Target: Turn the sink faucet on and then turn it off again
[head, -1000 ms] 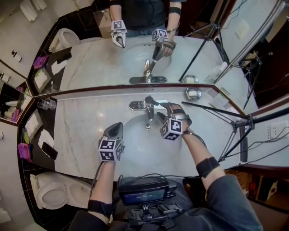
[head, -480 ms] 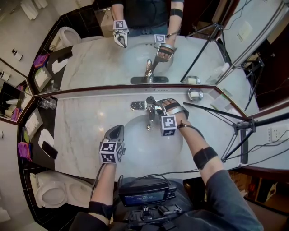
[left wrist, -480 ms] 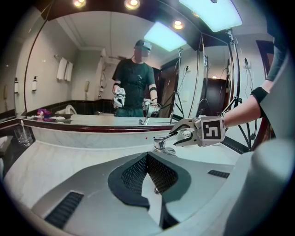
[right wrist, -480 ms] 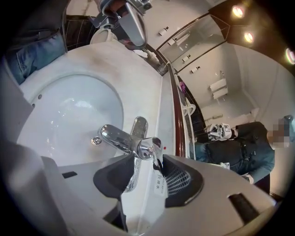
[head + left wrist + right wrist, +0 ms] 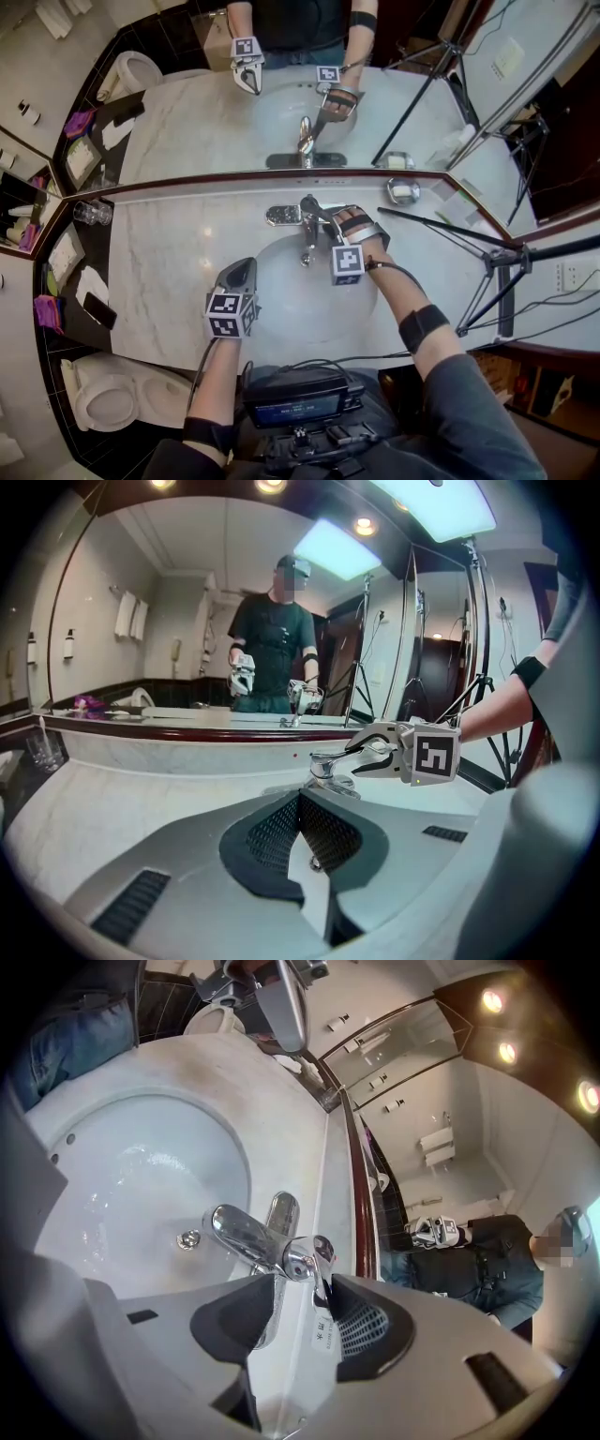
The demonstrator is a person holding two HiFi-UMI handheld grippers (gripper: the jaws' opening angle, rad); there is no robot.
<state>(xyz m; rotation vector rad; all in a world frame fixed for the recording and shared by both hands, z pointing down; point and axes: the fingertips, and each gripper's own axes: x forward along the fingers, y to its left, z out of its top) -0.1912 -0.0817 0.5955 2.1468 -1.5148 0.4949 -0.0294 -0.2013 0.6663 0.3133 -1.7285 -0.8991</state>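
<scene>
The right gripper (image 5: 305,1281) holds its jaws wide on either side of the chrome faucet lever (image 5: 319,1258). They have just been closing, but the pads do not clearly press it yet. The left gripper (image 5: 300,803) is closed on nothing, lower left of centre in the head view, by the front rim of the sink basin (image 5: 291,305). The faucet (image 5: 307,230) sits mid-frame below the mirror (image 5: 187,122), with no stream at its spout (image 5: 234,1227). I judge that turning on is only starting, and turning off remains.

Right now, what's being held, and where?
Nothing yet. The right tool has just been closing its jaws around the faucet lever, not clamping it. The left tool is shut, empty.
</scene>
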